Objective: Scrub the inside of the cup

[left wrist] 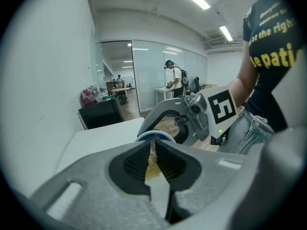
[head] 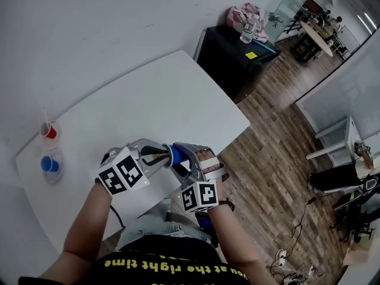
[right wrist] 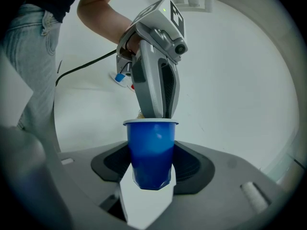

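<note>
Blue white-rimmed cup [right wrist: 149,152], tan scrubber [left wrist: 152,158] at mouth

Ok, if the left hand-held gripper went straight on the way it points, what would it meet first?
The blue cup clamped in the right hand-held gripper. The left hand-held gripper, shut on a tan scrub piece, points into its mouth, so probably the inner wall or bottom; depth is unclear.
</note>
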Motion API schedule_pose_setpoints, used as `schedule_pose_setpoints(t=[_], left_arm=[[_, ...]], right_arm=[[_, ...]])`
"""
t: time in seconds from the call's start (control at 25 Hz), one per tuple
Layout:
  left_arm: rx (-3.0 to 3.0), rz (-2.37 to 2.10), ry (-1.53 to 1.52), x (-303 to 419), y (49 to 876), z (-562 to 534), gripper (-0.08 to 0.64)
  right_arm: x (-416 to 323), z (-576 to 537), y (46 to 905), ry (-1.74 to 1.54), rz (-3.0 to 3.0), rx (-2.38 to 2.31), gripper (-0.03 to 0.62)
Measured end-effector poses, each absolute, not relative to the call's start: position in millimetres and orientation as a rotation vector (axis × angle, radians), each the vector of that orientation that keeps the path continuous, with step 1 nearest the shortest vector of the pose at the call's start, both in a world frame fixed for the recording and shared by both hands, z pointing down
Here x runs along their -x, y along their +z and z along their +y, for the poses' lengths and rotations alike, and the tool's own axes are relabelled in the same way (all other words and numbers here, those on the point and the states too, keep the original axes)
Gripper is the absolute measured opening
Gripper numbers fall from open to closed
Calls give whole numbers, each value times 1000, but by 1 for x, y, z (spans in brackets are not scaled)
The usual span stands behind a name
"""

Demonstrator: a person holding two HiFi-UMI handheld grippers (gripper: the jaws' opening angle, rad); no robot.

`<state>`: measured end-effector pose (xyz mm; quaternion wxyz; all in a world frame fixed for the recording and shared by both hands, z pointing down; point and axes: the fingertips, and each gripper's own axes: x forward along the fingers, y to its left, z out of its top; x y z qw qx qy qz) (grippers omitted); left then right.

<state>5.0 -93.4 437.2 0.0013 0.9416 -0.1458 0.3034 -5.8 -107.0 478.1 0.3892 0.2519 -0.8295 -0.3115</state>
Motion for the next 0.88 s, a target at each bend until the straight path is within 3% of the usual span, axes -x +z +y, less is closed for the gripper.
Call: schedule_pose_setpoints(t=[0.88], left_arm=[[-2893, -548, 816, -12, 436, -94, 25]], right_arm=[[6, -99, 471, -790, -2115, -639, 265]])
